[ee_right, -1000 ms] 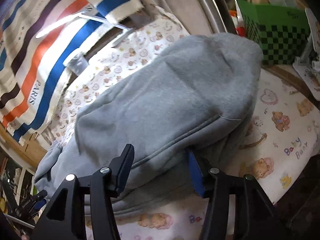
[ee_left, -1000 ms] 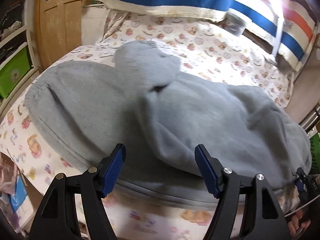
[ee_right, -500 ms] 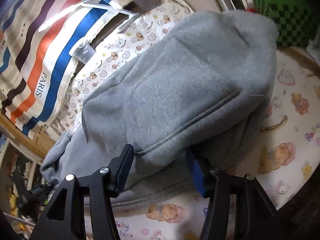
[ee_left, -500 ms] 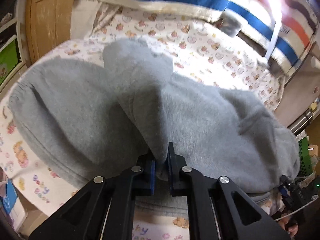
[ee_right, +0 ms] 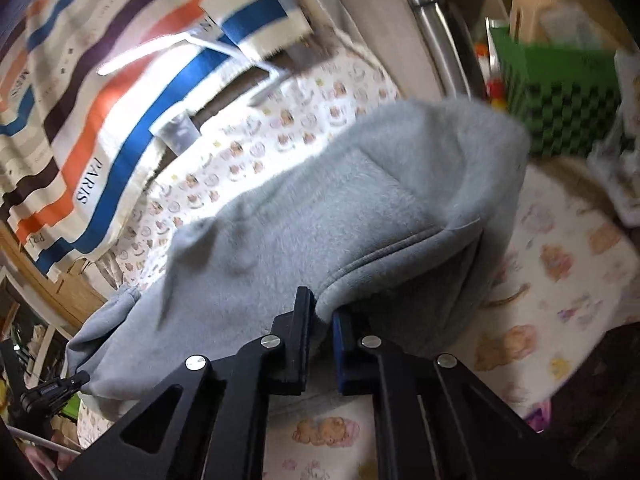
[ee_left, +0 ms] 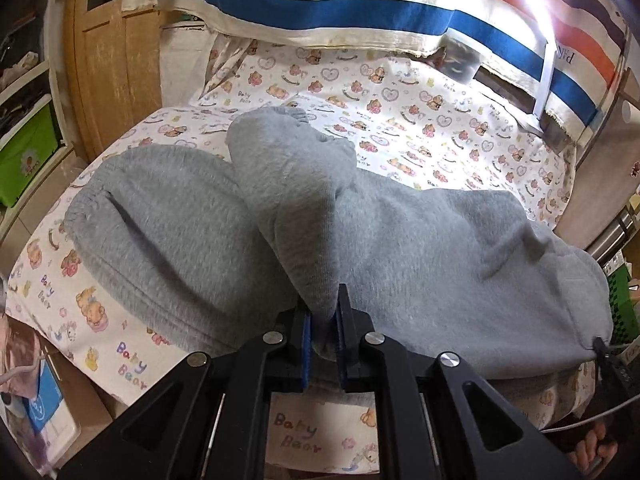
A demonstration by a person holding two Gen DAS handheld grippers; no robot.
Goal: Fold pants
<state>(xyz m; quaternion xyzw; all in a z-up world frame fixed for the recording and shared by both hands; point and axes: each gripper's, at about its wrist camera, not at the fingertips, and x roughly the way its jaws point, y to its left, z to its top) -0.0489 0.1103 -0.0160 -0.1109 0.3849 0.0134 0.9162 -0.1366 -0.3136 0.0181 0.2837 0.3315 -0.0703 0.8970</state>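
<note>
Grey fleece pants [ee_left: 420, 248] lie across a bed sheet printed with bears [ee_left: 400, 120]. One leg is folded over on top of the other. My left gripper [ee_left: 322, 334] is shut on the near edge of the folded leg, which rises from its jaws in a ridge. In the right wrist view the pants [ee_right: 320, 220] fill the middle, and my right gripper [ee_right: 320, 320] is shut on their near seamed edge. The other gripper shows small at the frame edge in each view [ee_right: 52, 390].
A striped "PARIS" cloth [ee_left: 360, 4] hangs behind the bed. A wooden door [ee_left: 108, 60] and a green bin [ee_left: 24, 156] stand to the left. A green checked box [ee_right: 560, 88] and a metal pole [ee_right: 436, 48] stand at the right end of the bed.
Both grippers were open a second ago. The left shut on the folded leg's edge first, then the right shut on the seamed edge. Both lifted the cloth slightly.
</note>
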